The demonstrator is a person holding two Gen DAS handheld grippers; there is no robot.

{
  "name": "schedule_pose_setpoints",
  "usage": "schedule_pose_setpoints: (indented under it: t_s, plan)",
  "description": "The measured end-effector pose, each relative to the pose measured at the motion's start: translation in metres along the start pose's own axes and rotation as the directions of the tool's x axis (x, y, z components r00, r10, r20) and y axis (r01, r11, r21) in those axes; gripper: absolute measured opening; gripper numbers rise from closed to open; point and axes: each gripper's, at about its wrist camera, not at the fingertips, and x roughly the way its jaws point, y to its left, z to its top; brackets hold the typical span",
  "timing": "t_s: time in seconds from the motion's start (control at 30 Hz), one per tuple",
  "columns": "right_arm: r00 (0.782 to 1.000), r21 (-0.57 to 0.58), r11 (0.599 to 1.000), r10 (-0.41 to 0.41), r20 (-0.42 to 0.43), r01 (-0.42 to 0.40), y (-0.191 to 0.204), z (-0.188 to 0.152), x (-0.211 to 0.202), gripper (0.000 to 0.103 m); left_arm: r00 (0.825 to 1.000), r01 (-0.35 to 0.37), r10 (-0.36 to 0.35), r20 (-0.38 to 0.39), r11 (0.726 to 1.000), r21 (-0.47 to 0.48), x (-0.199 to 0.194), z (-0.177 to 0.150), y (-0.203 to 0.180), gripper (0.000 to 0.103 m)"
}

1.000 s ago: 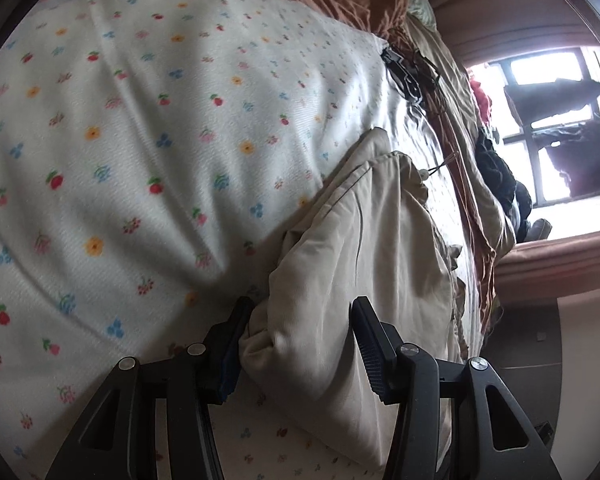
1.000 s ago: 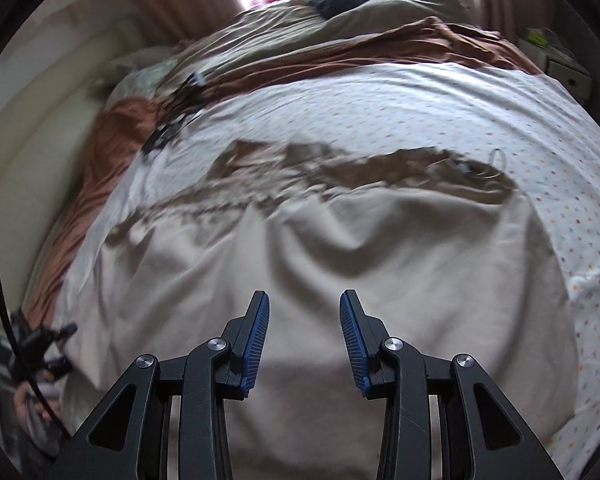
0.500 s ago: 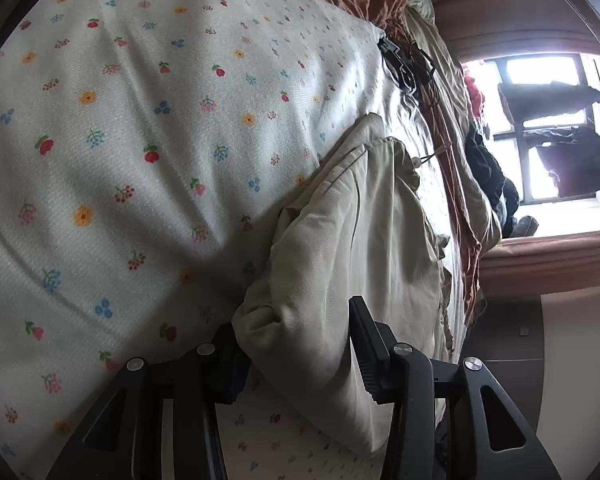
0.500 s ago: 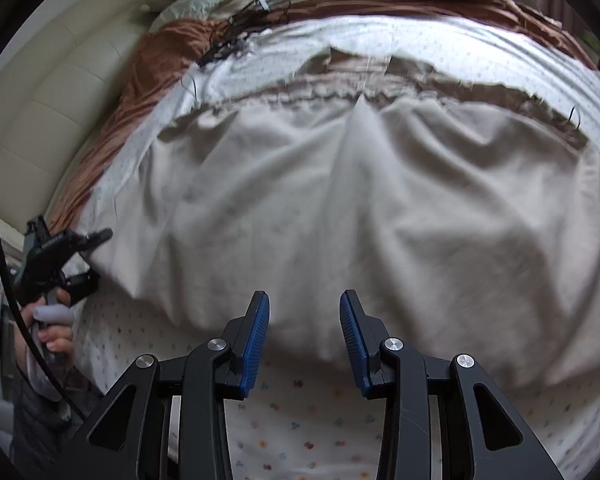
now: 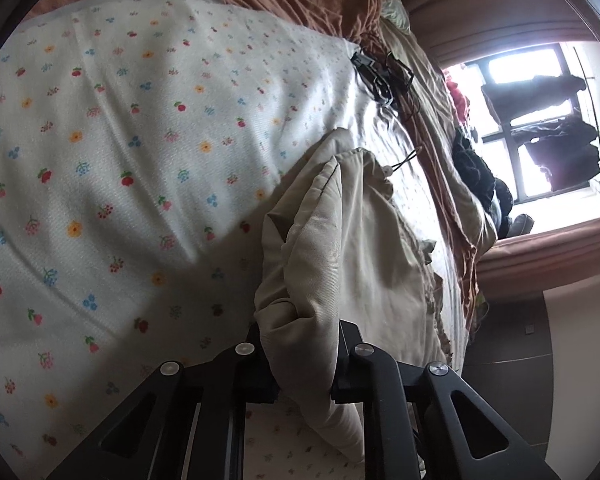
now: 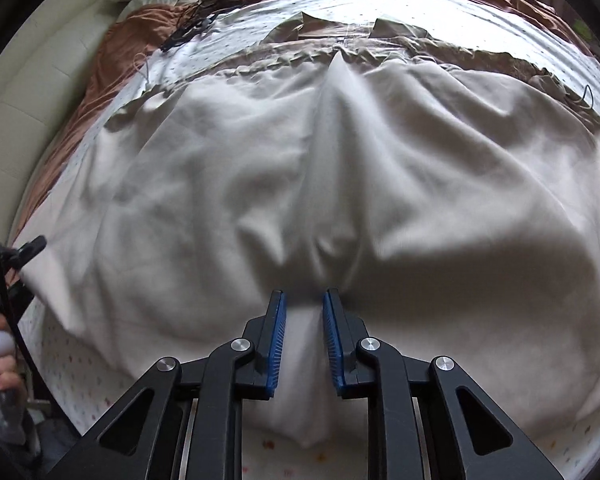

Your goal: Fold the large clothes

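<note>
your left gripper (image 5: 300, 354) clamped on beige garment (image 5: 364, 248) near corner | right gripper (image 6: 304, 336) just closed, seemingly pinching near hem | garment's length runs far

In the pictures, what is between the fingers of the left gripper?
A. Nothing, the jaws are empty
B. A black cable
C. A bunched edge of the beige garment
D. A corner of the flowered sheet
C: in the left wrist view, the left gripper has just closed, and its jaws pinch a bunched fold of the beige garment, which lies on the flowered sheet.
</note>
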Motion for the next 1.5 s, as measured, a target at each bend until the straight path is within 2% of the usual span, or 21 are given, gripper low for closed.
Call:
schedule_pose_setpoints:
  t_s: [0.17, 0.27, 0.43, 0.53, 0.63, 0.73, 0.97, 1.17, 1.27, 1.4, 1.5]
  plan:
    - [1.000, 0.001, 1.000, -0.006, 0.004, 0.006, -0.009, 0.028, 0.010, 0.018, 0.999, 0.028, -0.028, 0.023, 1.000, -0.003, -0.006, -0.002, -0.005, 0.015]
    - [1.000, 0.027, 0.999, 0.023, 0.021, -0.024, -0.015, 0.046, 0.018, 0.017, 0.998, 0.057, -0.057, 0.037, 0.998, 0.002, -0.008, -0.002, -0.010, 0.014]
    - [0.994, 0.029, 0.996, 0.077, 0.077, -0.079, -0.023, 0.069, 0.026, 0.017, 0.985, 0.156, -0.160, 0.057, 0.985, 0.068, -0.019, -0.004, -0.034, 0.013]
    - [0.991, 0.035, 0.995, 0.087, 0.100, -0.091, -0.024, 0.070, 0.009, 0.017, 0.982, 0.174, -0.180, 0.056, 0.979, 0.105, -0.025, -0.005, -0.051, 0.012]
    - [0.982, 0.047, 0.990, 0.129, 0.136, -0.136, -0.025, 0.059, -0.019, 0.017, 0.976, 0.202, -0.210, 0.053, 0.971, 0.128, -0.030, -0.006, -0.070, 0.012]
    - [0.980, 0.061, 0.983, 0.165, 0.107, -0.172, -0.023, 0.041, -0.028, 0.017, 0.970, 0.225, -0.235, 0.057, 0.964, 0.145, -0.035, -0.009, -0.090, 0.012]
    - [0.982, 0.077, 0.980, 0.179, 0.064, -0.183, -0.019, -0.001, -0.037, 0.017, 0.962, 0.246, -0.264, 0.064, 0.946, 0.211, -0.045, -0.010, -0.149, 0.012]
    - [0.981, 0.116, 0.974, 0.189, 0.043, -0.193, -0.021, -0.034, -0.028, 0.017, 0.959, 0.257, -0.278, 0.043, 0.928, 0.269, -0.043, -0.018, -0.190, 0.011]
    - [0.982, 0.136, 0.973, 0.185, 0.037, -0.188, -0.022, -0.035, -0.019, 0.017, 0.960, 0.260, -0.279, 0.021, 0.917, 0.304, -0.036, -0.028, -0.212, 0.011]
    - [0.977, 0.195, 0.958, 0.211, 0.026, -0.212, -0.029, -0.039, -0.005, 0.016, 0.963, 0.255, -0.268, -0.016, 0.894, 0.369, -0.025, -0.047, -0.245, 0.011]
    - [0.973, 0.213, 0.950, 0.231, 0.019, -0.230, -0.032, -0.041, -0.006, 0.015, 0.961, 0.268, -0.273, -0.051, 0.867, 0.420, -0.016, -0.063, -0.275, 0.011]
